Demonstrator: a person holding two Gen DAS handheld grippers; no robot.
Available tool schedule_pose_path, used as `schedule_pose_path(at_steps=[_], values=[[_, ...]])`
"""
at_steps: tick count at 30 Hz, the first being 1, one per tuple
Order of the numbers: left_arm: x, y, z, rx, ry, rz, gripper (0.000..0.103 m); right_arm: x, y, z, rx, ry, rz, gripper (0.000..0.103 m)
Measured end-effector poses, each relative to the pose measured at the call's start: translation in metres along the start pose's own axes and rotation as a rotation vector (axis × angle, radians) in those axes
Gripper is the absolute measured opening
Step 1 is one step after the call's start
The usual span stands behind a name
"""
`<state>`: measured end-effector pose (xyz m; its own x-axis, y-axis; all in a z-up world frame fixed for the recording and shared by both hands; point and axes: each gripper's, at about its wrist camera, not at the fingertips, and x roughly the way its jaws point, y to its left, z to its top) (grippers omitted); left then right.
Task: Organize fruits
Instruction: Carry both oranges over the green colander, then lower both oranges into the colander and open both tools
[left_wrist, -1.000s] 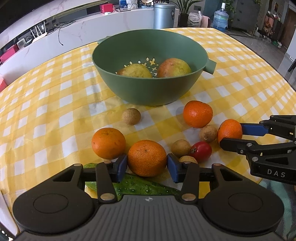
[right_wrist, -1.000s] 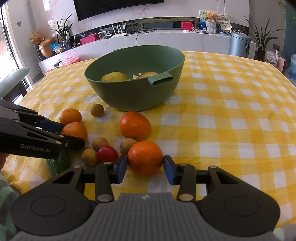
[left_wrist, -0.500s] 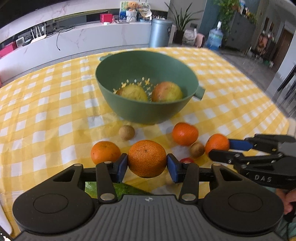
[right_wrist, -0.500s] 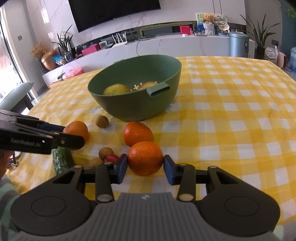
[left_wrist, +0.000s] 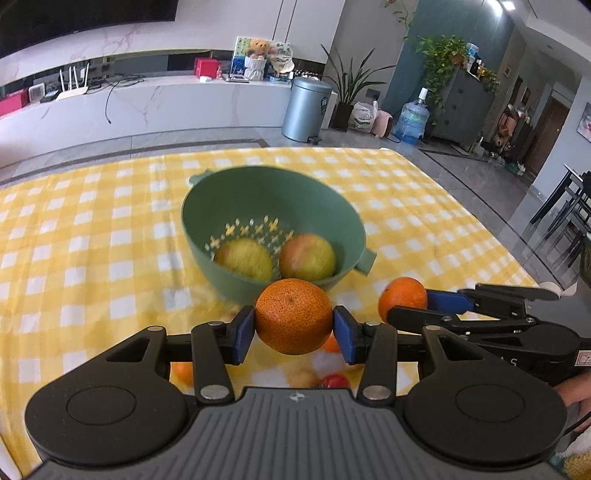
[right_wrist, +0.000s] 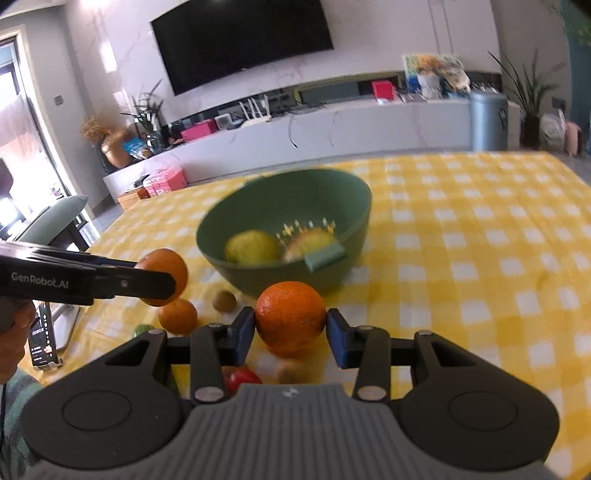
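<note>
My left gripper (left_wrist: 294, 332) is shut on an orange (left_wrist: 293, 314) and holds it in the air in front of the green colander bowl (left_wrist: 192, 210). Two yellow-red fruits (left_wrist: 243, 258) lie side by side inside the bowl. My right gripper (right_wrist: 290, 334) is shut on a second orange (right_wrist: 290, 312), also lifted off the yellow checked cloth. Each gripper shows in the other's view: the right gripper (left_wrist: 406, 308) at the right edge, the left gripper (right_wrist: 162, 275) at the left edge.
On the cloth below lie another orange (right_wrist: 177, 315), a small brown fruit (right_wrist: 224, 301), a red tomato (right_wrist: 242, 380) and a green cucumber (right_wrist: 144, 328). A phone (right_wrist: 44, 332) sits at the table's left edge. A person's hand (right_wrist: 14, 321) holds the left gripper.
Both grippers have risen off the cloth, each with its orange between the pads. The bowl now sits lower and smaller in both views, and the loose fruit has dropped beneath the grippers.
</note>
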<state>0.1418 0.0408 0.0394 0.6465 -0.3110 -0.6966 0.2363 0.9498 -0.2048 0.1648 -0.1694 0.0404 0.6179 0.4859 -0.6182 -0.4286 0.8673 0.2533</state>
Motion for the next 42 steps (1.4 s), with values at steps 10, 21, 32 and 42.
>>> schedule_pose_path(at_steps=[10, 21, 32, 42], values=[[0.034, 0.001, 0.049, 0.047, -0.01, 0.091, 0.052, 0.036, 0.011, 0.06, -0.113, -0.002, 0.038, 0.039], [0.076, 0.028, 0.071, 0.07, 0.006, 0.163, 0.052, 0.1, 0.011, 0.087, -0.182, 0.046, -0.008, 0.039], [0.101, 0.044, 0.074, 0.062, 0.036, 0.181, 0.052, 0.14, 0.014, 0.095, -0.25, 0.121, -0.042, 0.039], [0.113, 0.042, 0.069, 0.107, 0.04, 0.193, 0.052, 0.167, 0.017, 0.095, -0.284, 0.199, -0.045, 0.039]])
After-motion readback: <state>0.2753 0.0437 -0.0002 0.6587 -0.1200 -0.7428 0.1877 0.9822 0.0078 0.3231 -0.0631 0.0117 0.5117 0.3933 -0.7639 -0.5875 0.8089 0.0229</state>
